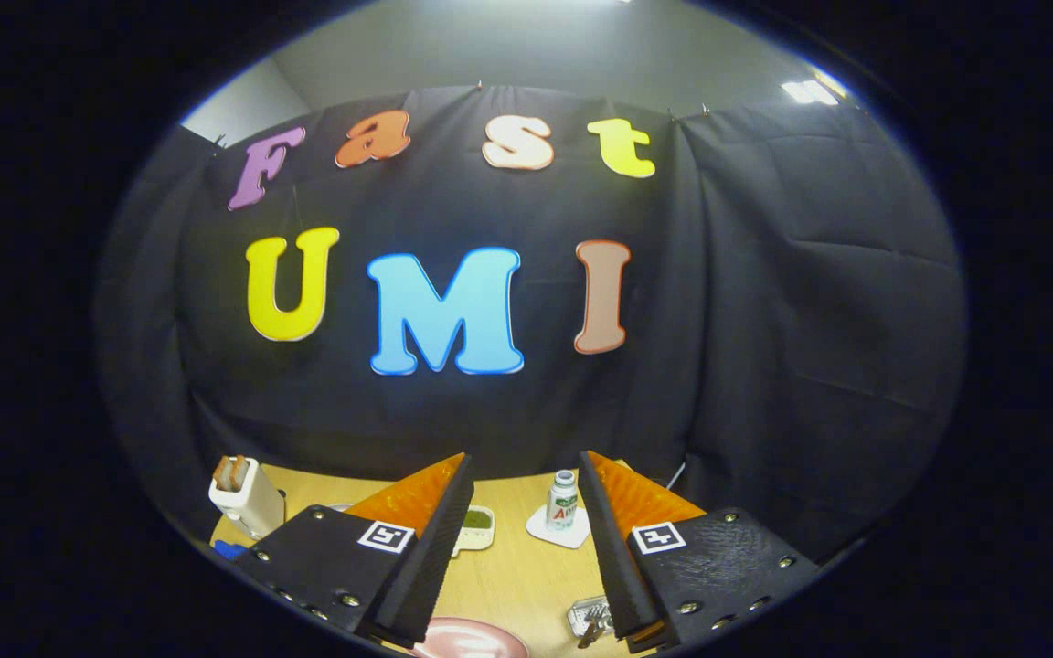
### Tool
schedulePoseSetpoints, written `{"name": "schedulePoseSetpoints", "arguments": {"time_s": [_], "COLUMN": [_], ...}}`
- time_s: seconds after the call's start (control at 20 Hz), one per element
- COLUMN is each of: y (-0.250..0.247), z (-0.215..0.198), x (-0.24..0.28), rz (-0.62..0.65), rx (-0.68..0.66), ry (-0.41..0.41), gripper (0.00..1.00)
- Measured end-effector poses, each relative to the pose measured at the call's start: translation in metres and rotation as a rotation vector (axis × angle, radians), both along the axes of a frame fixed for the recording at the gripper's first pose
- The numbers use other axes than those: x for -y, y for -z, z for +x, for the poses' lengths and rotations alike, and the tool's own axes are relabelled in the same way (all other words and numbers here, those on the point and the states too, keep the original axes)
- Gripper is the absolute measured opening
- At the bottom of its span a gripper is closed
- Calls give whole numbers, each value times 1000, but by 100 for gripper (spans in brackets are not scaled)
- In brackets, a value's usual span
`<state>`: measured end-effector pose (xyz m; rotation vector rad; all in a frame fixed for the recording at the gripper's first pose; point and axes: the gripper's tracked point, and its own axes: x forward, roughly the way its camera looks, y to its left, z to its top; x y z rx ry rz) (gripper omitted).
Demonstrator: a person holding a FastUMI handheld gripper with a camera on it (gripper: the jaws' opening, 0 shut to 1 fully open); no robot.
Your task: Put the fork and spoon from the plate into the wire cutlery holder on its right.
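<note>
In the gripper view we see our gripper held high and level over a wooden table, its two fingers spread wide apart with nothing between them — the black, ribbed pads face each other across bare tabletop, and the orange backs of the fingers rise toward the black cloth wall. Low down, between the finger bases and nearest to us, we catch the rim of a pink plate; only a sliver of it shows, so we cannot tell what lies on it, and we cannot make out the fork or spoon there. Just beside the inner edge of the right finger, to the right of the plate, sits a shiny metal object that looks like the wire cutlery holder, though it is mostly hidden by the finger and we cannot tell what it holds. Beyond the fingers, a small white bottle with a pale cap stands upright on a white coaster. Just ahead of the left finger, partly behind its tip, lies a small pale dish with something green in it. Further left, outside the left finger, a white toaster stands with two brown slices poking out of its top — a small blue thing lies on the table just beside its base.
</note>
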<state>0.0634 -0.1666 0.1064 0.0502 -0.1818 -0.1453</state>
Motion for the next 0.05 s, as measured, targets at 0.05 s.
{"name": "schedulePoseSetpoints", "arguments": {"time_s": [0.05], "y": [-11], "z": [-6], "x": [-9], "rz": [5], "rx": [54], "ry": [-24], "gripper": [72]}}
